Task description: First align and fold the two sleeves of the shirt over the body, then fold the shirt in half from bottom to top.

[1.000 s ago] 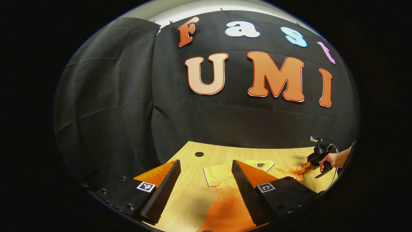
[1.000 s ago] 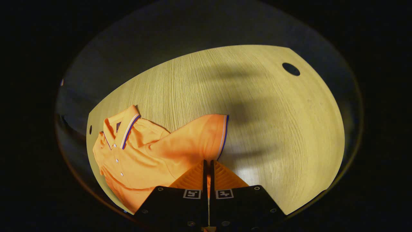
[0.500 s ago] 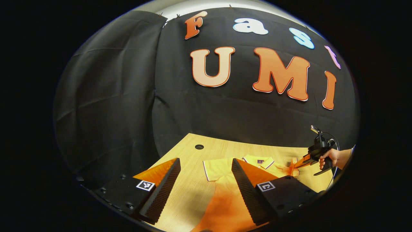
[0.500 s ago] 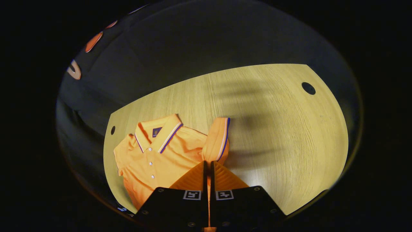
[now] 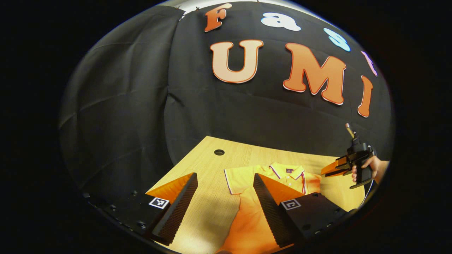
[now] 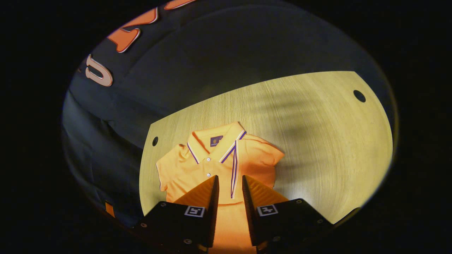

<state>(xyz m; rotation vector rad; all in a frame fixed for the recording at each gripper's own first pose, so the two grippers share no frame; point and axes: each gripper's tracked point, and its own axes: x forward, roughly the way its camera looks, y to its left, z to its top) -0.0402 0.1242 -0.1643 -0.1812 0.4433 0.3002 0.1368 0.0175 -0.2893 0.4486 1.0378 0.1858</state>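
Observation:
An orange polo shirt [image 6: 183, 169] lies face up on the wooden table [image 6: 317, 141], collar [image 6: 215, 139] toward the wall. One sleeve [image 6: 257, 158] lies folded over the chest, its striped hem running down the middle. My right gripper [image 6: 230, 177] hovers just above that hem, open a little, with nothing between its fingers. In the left gripper view the shirt [image 5: 247, 215] spreads below my left gripper [image 5: 225, 175], which is wide open above the table; the other sleeve [image 5: 238, 176] lies flat and spread out. The right gripper [image 5: 326, 171] shows at the far right, held by a hand [image 5: 374, 165].
The black cloth wall closes the table's far side. Round cable holes [image 6: 359, 96] [image 6: 155, 141] sit near the table's back corners, one also as hole [image 5: 219, 152] in the left gripper view. Bare wood lies to the side of the folded sleeve.
My right gripper carried the sleeve over the chest, opened and let it drop there, then lifted away. The left gripper stayed open and tilted slightly downward.

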